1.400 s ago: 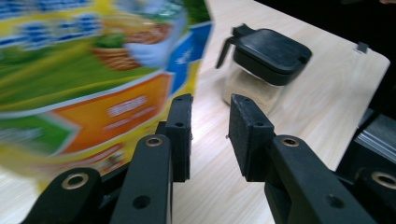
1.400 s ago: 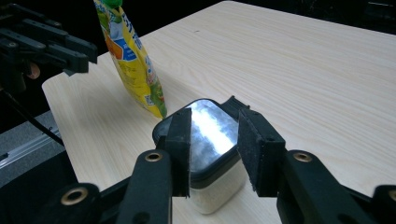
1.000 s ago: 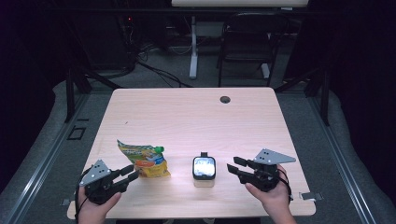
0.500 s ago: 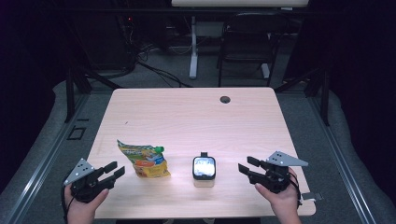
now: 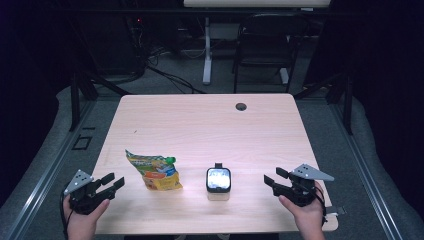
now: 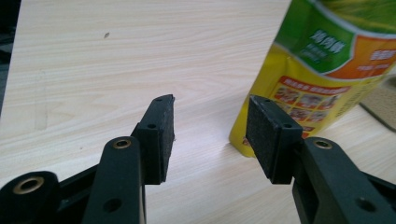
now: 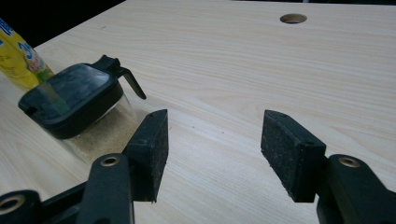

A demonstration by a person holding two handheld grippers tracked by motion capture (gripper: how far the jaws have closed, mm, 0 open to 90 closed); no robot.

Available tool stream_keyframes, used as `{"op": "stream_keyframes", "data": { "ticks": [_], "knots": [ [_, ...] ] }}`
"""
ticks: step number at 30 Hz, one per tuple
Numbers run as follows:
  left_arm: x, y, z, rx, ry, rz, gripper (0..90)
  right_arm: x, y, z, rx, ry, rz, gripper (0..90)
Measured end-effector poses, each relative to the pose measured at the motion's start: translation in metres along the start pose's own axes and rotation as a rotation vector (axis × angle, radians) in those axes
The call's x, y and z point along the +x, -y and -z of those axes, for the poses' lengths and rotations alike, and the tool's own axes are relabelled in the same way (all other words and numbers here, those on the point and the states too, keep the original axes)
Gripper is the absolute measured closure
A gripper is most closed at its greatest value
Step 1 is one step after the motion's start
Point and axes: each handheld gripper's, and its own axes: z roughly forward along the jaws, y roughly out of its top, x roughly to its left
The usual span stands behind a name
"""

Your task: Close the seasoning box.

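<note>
A yellow and green pouch [image 5: 154, 171] with a green cap lies on the wooden table [image 5: 200, 130], near its front left. Right of it stands a small clear container [image 5: 218, 182] with a black lid and beige powder inside. My left gripper [image 5: 112, 182] sits at the table's front left corner, left of the pouch [image 6: 322, 70], and points at it. Its jaws have just been opening and hold nothing. My right gripper [image 5: 272, 178] is right of the container [image 7: 74, 105]. Its jaws have also just been opening, with bare table between them.
A round cable hole [image 5: 241, 106] sits near the table's far edge. Beyond the table are chair legs, a desk leg [image 5: 206, 55] and cables on a dark floor. A metal rail [image 5: 45, 170] runs along the floor at the left.
Both hands have drawn outward and toward the front edge: the left gripper away from the pouch, the right away from the container. Both pairs of jaws stand wider apart.
</note>
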Motion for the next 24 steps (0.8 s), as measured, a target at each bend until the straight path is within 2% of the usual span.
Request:
{"op": "stream_keyframes", "data": {
  "ticks": [5,7,12,14,19,24],
  "knots": [
    [0.005,0.004,-0.004,0.01,-0.004,-0.001,52.4,-0.004,0.007,-0.006,-0.005,0.042,0.022,40.8],
    [0.006,0.004,-0.004,0.016,-0.006,-0.001,52.4,-0.005,0.009,-0.006,0.013,0.048,0.027,40.9],
    [0.009,0.007,-0.008,0.023,-0.007,0.001,52.3,-0.011,0.016,-0.009,0.026,0.057,0.002,41.1],
    [0.01,0.008,-0.009,0.025,-0.006,0.003,52.2,-0.015,0.02,-0.009,0.024,0.075,-0.001,41.3],
    [0.014,0.011,-0.011,0.033,-0.009,0.002,52.2,-0.022,0.025,-0.006,0.027,0.102,-0.04,41.3],
    [0.015,0.013,-0.012,0.03,-0.02,0.005,52.2,-0.024,0.028,-0.004,0.022,0.111,-0.076,41.3]
  ]
}}
